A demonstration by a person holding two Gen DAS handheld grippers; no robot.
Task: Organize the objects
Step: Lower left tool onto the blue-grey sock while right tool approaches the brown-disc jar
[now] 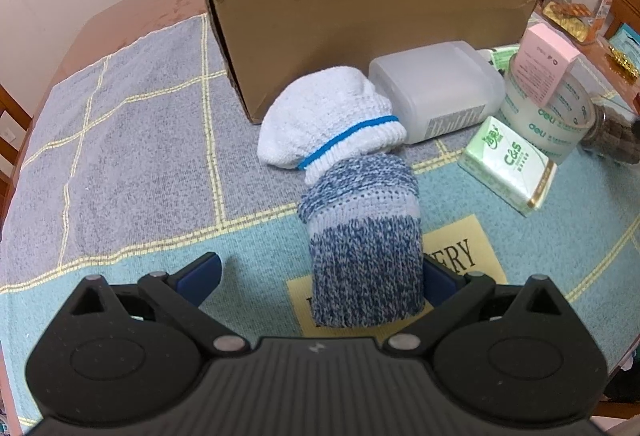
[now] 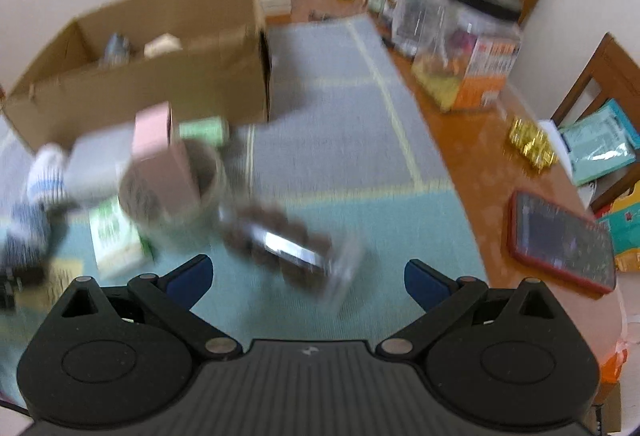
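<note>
Left wrist view
Left tool (image 1: 320,276): spread wide, gripping nothing; blue-knit sock roll (image 1: 362,248) lies between the fingers against the 3 o'clock one.
White sock roll (image 1: 326,120): touching the blue one at 12 o'clock, beside cardboard box (image 1: 360,36).
Tissue pack (image 1: 508,166): 2 o'clock, on the towel-covered worktop (image 1: 140,140).

Right wrist view (blurred)
Right tool (image 2: 306,282): spread wide, gripping nothing.
Clear jar of brown pieces (image 2: 288,248): lying at 12 o'clock, just ahead.
Phone (image 2: 560,240): 3 o'clock.

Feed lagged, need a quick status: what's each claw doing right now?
Left claw: open, the rolled sock bundle lying between its fingers, not clamped.
Right claw: open, holding nothing.
</note>
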